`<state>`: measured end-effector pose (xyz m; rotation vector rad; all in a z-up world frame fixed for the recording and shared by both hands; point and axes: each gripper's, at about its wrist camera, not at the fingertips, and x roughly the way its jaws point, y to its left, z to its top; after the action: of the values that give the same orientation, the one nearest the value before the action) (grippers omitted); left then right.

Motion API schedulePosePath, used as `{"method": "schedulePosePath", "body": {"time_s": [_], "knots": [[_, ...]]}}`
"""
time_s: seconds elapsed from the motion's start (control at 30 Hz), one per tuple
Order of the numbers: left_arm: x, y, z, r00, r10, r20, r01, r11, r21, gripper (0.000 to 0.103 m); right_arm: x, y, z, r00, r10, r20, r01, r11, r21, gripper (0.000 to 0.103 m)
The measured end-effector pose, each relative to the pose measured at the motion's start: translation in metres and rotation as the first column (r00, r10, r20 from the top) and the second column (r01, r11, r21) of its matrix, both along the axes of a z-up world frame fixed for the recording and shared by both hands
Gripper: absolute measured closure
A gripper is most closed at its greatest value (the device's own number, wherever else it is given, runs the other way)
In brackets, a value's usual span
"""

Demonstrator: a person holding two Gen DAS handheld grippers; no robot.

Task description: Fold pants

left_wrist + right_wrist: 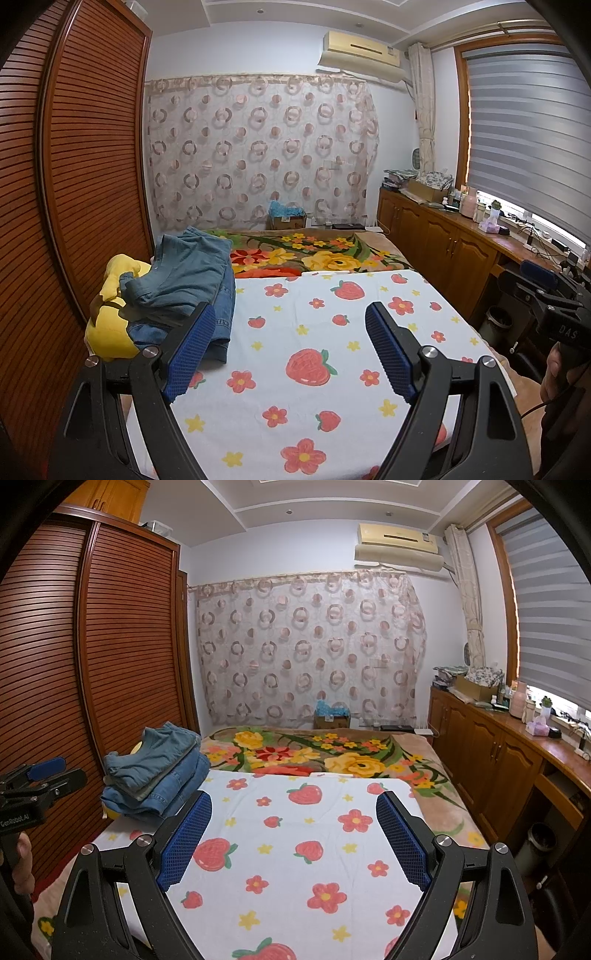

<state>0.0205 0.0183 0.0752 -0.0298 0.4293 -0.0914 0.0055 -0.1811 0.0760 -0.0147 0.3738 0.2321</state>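
From my left wrist camera, my left gripper (290, 321) hangs over the bed. Its blue fingers (192, 347) are spread wide apart and grasp nothing. Under them lies a white sheet (332, 369) with strawberries and flowers on it. The pants (192, 280) are at ten o'clock, in a folded pile of blue jeans at the sheet's left edge. My left finger covers a bit of the pile, and I cannot tell if it touches. A yellow soft toy (110, 332) sits under the pile on its left side. At three o'clock I see my right gripper (546, 291) and the hand that holds it.

From my right wrist camera, my right gripper (294, 805) also hangs over the white sheet (295, 867). Its blue fingers (402, 842) are wide apart too, with nothing between them. The pants (159, 771) are at ten o'clock, stacked by the brown wardrobe (92, 646). A flowery blanket (332, 753) lies at twelve o'clock, past the sheet. My left gripper (40, 775) shows at nine o'clock.
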Motion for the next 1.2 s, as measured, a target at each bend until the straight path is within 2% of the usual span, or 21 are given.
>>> {"method": "schedulePosePath", "body": {"time_s": [1.2], "knots": [[-0.0008,0.0016,-0.0032,1.000,-0.001,0.003,0.001,1.000,0.003,0.019,-0.0001,-0.0039,0.0014,1.000,0.009,0.003,-0.009,1.000,0.000,0.011]]}}
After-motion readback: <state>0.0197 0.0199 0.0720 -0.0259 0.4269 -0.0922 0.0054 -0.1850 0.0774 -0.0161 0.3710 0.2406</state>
